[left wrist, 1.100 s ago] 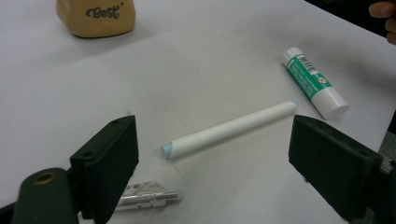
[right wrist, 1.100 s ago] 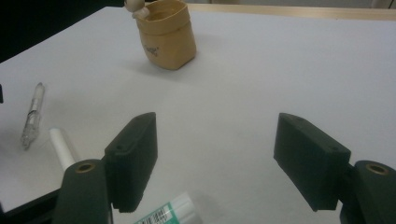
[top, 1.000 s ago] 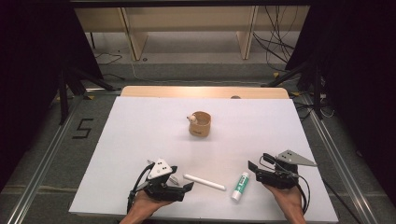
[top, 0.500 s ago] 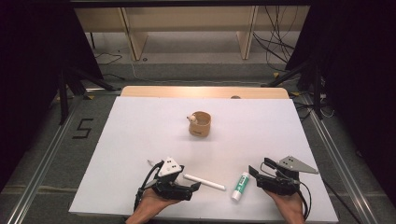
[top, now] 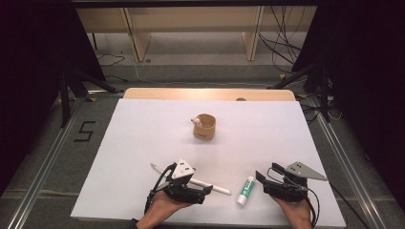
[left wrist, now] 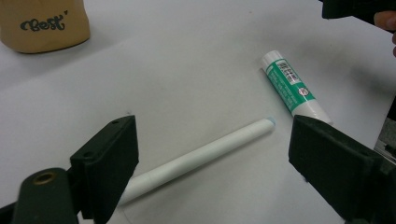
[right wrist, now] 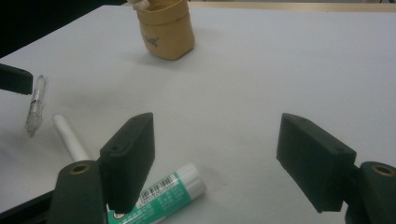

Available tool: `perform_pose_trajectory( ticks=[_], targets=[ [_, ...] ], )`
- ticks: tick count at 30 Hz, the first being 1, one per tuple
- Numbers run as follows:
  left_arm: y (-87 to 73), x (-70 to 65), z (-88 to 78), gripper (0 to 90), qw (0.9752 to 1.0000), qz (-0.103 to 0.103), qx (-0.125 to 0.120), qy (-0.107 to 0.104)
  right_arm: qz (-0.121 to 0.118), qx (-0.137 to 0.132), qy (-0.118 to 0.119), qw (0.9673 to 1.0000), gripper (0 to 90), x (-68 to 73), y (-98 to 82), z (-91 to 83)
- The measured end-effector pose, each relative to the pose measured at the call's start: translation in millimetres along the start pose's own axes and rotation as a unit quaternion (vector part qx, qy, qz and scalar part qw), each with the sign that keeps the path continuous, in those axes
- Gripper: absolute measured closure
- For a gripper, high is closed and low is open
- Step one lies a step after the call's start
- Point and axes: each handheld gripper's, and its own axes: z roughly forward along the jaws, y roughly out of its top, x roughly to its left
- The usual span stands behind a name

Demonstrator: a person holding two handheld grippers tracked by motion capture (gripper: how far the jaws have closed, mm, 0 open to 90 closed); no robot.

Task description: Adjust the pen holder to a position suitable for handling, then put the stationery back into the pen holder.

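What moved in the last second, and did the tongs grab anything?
The left tongs slid toward the middle of the table, over the white pen, with their jaws open around it. The right tongs pulled back a little toward the person, open beside the glue stick. Nothing was grabbed or let go. The pen, the glue stick and the tan cup stayed where they were.

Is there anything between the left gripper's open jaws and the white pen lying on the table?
Nothing visible blocks it. The left gripper is open, and the white pen lies on the bare table between its jaws. The glue stick lies beyond the pen's tip, apart from it, and the tan cup stands farther off.
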Motion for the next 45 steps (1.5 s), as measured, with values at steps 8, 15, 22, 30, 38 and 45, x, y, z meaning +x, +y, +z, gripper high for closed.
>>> perform_pose_trajectory(
  ticks=[8, 15, 22, 30, 38, 45],
  targets=[
    [6.7, -5.5, 5.9, 15.5, 1.0000, 0.004, 0.004, 0.003, -0.003, 0.002, -0.003, 1.0000, 28.6, 0.1, -0.7, 0.1],
    [8.5, -13.0, 12.9, 15.5, 0.9999, 0.001, 0.010, 0.003, -0.001, 0.001, -0.006, 1.0000, 28.4, -1.3, -1.3, -1.8],
    [13.5, -30.5, 23.7, 15.5, 0.9998, 0.013, 0.012, -0.009, -0.002, -0.001, -0.011, 0.9999, 28.4, -1.8, -1.3, -4.5],
    [18.7, -46.6, 39.0, 15.7, 0.9993, 0.022, 0.021, -0.024, 0.000, 0.001, -0.011, 0.9999, 28.5, -2.1, -2.3, -3.8],
    [19.8, -65.4, 57.5, 15.6, 0.9979, 0.037, 0.039, -0.036, -0.002, 0.001, -0.013, 0.9999, 28.5, -2.4, -2.5, -3.9],
    [22.0, -81.8, 73.1, 15.7, 0.9963, 0.045, 0.056, -0.047, 0.002, 0.002, -0.013, 0.9999, 28.5, -2.9, -2.8, -4.9]
  ],
)
